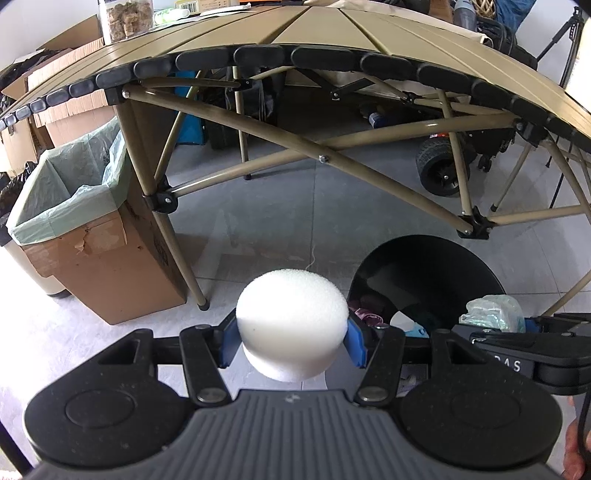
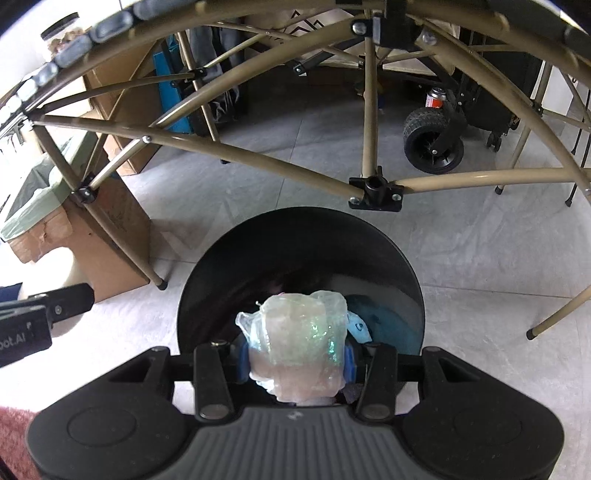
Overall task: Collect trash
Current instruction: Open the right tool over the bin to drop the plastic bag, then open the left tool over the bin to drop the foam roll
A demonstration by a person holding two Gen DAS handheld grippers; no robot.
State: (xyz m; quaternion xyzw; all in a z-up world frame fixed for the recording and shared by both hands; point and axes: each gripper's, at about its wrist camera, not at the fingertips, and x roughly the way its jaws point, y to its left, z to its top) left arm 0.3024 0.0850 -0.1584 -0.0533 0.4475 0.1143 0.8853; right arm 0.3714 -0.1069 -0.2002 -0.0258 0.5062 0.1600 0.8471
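My left gripper (image 1: pixel 291 341) is shut on a white foam ball (image 1: pixel 291 317), held above the floor just left of a round black bin (image 1: pixel 461 266). My right gripper (image 2: pixel 295 360) is shut on a crumpled wad of clear iridescent plastic wrap (image 2: pixel 299 339), hanging right over the black bin (image 2: pixel 258 251), which holds some bluish and dark scraps. In the left wrist view the plastic wad (image 1: pixel 493 310) and the right gripper's body show at the right edge. The left gripper's black side shows at the left edge of the right wrist view.
A tan folding table (image 1: pixel 332 33) with crossed metal legs (image 1: pixel 332 155) stands over and behind the bin. A cardboard box lined with a pale green bag (image 1: pixel 70 192) sits at the left beside a table leg. A wheeled cart (image 1: pixel 443 170) stands behind. The floor is grey tile.
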